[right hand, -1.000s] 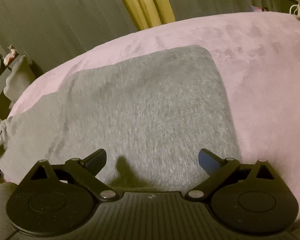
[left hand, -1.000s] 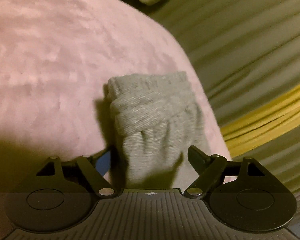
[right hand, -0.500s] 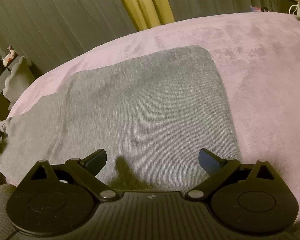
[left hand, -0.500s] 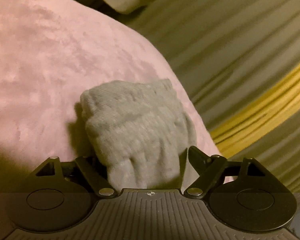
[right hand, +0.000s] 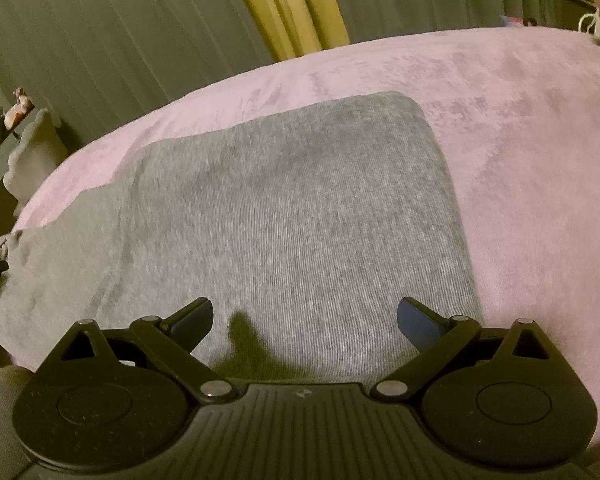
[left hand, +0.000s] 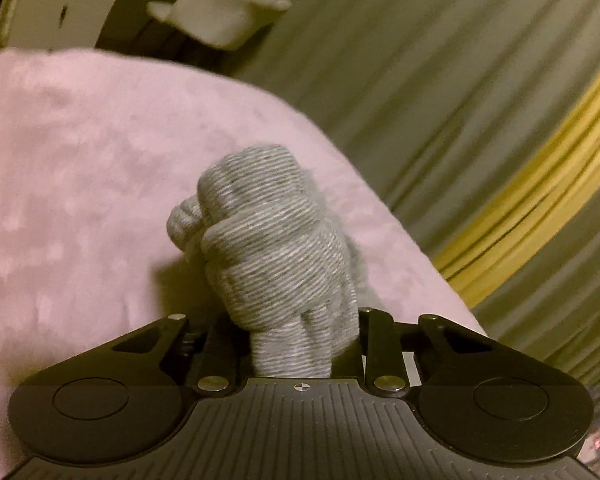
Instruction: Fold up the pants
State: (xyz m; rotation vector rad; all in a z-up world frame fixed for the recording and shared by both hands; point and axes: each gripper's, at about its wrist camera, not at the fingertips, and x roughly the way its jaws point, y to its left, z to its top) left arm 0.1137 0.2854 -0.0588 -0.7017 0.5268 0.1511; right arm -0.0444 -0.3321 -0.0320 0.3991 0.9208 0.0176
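The grey knit pants [right hand: 284, 216] lie flat on the pink blanket [right hand: 532, 128] in the right wrist view, partly folded into a rough rectangle with a lower layer running off to the left. My right gripper [right hand: 305, 316] is open and hovers over the near edge of the pants, holding nothing. In the left wrist view my left gripper [left hand: 296, 340] is shut on a bunched end of the grey pants [left hand: 276, 248], which stands up crumpled between the fingers above the pink blanket [left hand: 80, 200].
Grey-green curtains with a yellow strip [right hand: 288, 8] hang behind the bed. A white plush shape [left hand: 220, 16] sits beyond the blanket's far edge. Shelving with small items [right hand: 4, 120] stands at the left in the right wrist view.
My left gripper closed on the pants end, which bunched up and rose between the fingers. The left view tilted upward. The right gripper stayed open and still.
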